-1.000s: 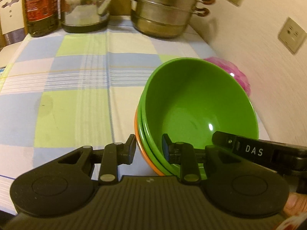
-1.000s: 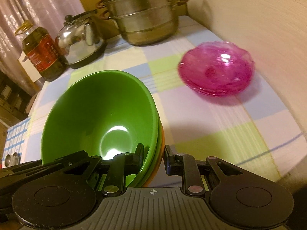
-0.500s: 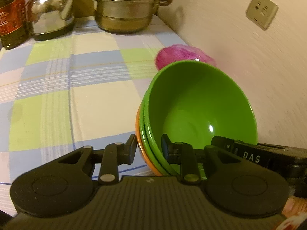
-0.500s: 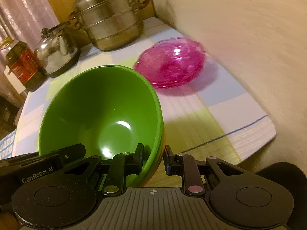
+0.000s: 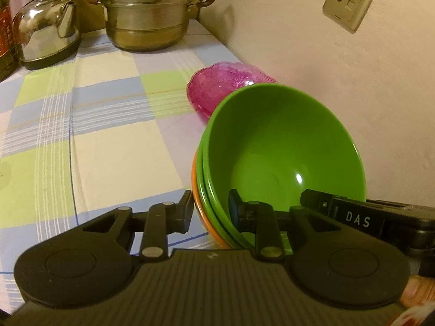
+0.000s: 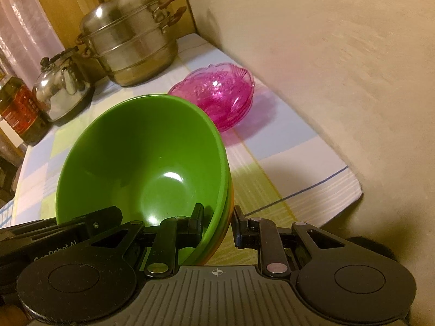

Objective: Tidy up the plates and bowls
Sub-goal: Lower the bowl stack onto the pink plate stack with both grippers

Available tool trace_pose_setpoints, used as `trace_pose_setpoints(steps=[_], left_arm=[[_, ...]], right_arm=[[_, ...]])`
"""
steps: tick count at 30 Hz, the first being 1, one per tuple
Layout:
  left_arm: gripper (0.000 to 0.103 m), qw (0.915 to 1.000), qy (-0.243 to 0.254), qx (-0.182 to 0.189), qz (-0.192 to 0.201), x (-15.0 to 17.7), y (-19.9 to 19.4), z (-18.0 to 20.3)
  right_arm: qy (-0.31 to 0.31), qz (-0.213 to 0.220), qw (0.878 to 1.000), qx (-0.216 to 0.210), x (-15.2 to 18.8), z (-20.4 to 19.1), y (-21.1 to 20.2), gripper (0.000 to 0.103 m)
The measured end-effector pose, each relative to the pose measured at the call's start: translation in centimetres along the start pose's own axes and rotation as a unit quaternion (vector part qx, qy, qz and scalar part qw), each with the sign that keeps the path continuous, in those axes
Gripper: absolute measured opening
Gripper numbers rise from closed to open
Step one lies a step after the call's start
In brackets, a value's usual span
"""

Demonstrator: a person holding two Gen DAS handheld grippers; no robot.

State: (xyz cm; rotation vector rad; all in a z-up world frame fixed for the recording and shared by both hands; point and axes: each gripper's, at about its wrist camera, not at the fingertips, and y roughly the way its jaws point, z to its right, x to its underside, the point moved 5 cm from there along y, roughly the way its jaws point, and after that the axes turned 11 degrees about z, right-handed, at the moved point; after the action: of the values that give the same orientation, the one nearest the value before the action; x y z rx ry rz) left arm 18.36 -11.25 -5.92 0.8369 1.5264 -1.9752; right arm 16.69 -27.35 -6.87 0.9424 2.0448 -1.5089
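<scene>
A stack of nested bowls (image 5: 274, 160), green ones over an orange one, is held tilted above the checked tablecloth. My left gripper (image 5: 210, 210) is shut on the stack's left rim. My right gripper (image 6: 218, 221) is shut on the stack's (image 6: 146, 160) right rim. A pink glass plate stack (image 6: 220, 93) sits on the table near the wall, beyond the bowls; it also shows in the left wrist view (image 5: 217, 84).
A steel steamer pot (image 6: 127, 46), a kettle (image 6: 61, 89) and an oil bottle (image 6: 19, 111) stand at the far end. The wall (image 6: 339, 68) runs along the right. The table's near right corner (image 6: 353, 187) is close by.
Both grippers have carried the bowl stack toward the right, nearer the wall and the pink plates. Both grips are unchanged.
</scene>
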Motion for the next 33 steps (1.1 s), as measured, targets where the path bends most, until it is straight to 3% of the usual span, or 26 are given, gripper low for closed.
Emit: trace_pose_setpoints(steps=[20, 33], left_arm=[[0.024, 0.9998, -0.002, 0.010, 0.014, -5.6, 2.4, 1.2], [0.024, 0.9998, 0.000, 0.021, 0.006, -9.8, 6.7, 1.6]], right_arm=[[-0.005, 0.024, 1.000, 0.007, -5.5, 0.4, 1.1, 0.021], [-0.006, 0.038, 0.999, 0.014, -10.1, 1.3, 4.2, 0.021]])
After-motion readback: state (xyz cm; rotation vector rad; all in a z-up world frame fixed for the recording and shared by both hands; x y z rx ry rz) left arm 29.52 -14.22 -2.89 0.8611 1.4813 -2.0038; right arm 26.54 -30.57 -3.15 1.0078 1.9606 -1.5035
